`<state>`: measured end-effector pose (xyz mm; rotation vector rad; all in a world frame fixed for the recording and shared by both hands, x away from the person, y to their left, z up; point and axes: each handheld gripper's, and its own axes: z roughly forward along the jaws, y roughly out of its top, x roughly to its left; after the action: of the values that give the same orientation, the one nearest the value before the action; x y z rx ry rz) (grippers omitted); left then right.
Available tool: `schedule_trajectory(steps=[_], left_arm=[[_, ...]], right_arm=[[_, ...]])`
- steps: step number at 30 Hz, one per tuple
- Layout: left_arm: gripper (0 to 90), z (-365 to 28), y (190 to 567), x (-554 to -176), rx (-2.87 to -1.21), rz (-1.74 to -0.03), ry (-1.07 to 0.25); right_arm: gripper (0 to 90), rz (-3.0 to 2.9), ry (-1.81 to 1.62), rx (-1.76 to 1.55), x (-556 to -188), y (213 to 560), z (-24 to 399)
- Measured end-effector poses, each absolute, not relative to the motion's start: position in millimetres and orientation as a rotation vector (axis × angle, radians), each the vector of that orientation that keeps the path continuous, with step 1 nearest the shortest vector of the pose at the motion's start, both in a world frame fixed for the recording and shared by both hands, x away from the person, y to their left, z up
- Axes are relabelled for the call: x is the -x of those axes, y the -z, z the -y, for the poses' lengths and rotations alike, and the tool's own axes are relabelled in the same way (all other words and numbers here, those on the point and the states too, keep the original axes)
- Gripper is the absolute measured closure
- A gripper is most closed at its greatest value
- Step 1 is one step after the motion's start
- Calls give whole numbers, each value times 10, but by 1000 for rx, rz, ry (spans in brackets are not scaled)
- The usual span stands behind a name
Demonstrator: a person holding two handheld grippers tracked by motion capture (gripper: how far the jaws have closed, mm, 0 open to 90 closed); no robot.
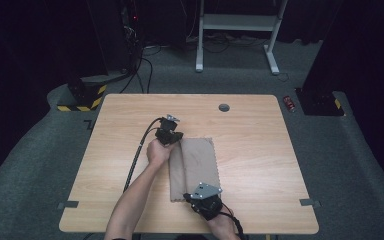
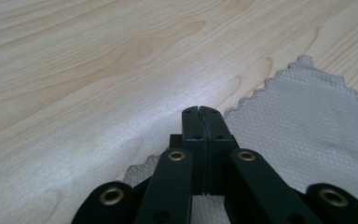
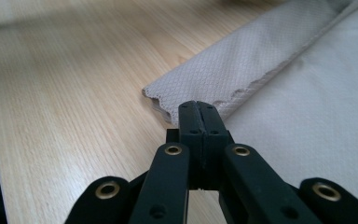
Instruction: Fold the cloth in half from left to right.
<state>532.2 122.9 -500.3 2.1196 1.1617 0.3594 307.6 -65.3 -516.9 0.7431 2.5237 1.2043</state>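
**Two closed grippers on one half-folded cloth**

Two grippers work the same beige cloth (image 1: pixel 196 167), which lies on the wooden table (image 1: pixel 260 150) a little left of its middle, its long side running away from the person. The left gripper (image 1: pixel 171 133) sits at the cloth's far left corner; the right gripper (image 1: pixel 192 196) sits at the near edge, close to the person's side of the table.

In the left gripper view the black jaws are pressed together with no gap between them, their tips at the scalloped edge of the cloth (image 2: pixel 303 121). Whether a thin layer of fabric is caught between them cannot be told from here — the tips hide that spot. The right gripper view shows the same picture: jaws closed flat against each other, tips right at the corner of a folded-over flap (image 3: pixel 242 70) whose wavy edge lies on top of the layer beneath.

That flap explains the placing, I judge. One long strip of the cloth is already turned over onto the rest, and the two grippers stand at opposite ends of that fold line — far end and near end — which is where one would hold to keep a fold straight along its length, or to press its crease flat. With jaws shut, the tips could serve equally as a pinch on the edge or as blunt pressers.

The risk in either case is a thin cloth sliding on smooth wood.
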Motion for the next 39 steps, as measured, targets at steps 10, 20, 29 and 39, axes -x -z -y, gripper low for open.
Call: schedule_trajectory(steps=[10, 20, 29, 39], left_arm=[[897, -1020, 5000, -5352, -2107, -1134, -335], [896, -944, 4989, -5374, -2095, -1125, -311], [894, -859, 4958, -5378, -2080, -1109, -298], [894, -764, 4966, -5401, -2066, -1098, -273]], right_arm=[[900, -2480, -1205, -831, -3055, 5190, 931], [900, -2466, -1178, -852, -3050, 5183, 1055], [900, -2460, -1161, -870, -3046, 5152, 1159], [900, -2445, -1143, -895, -3032, 5154, 1269]])
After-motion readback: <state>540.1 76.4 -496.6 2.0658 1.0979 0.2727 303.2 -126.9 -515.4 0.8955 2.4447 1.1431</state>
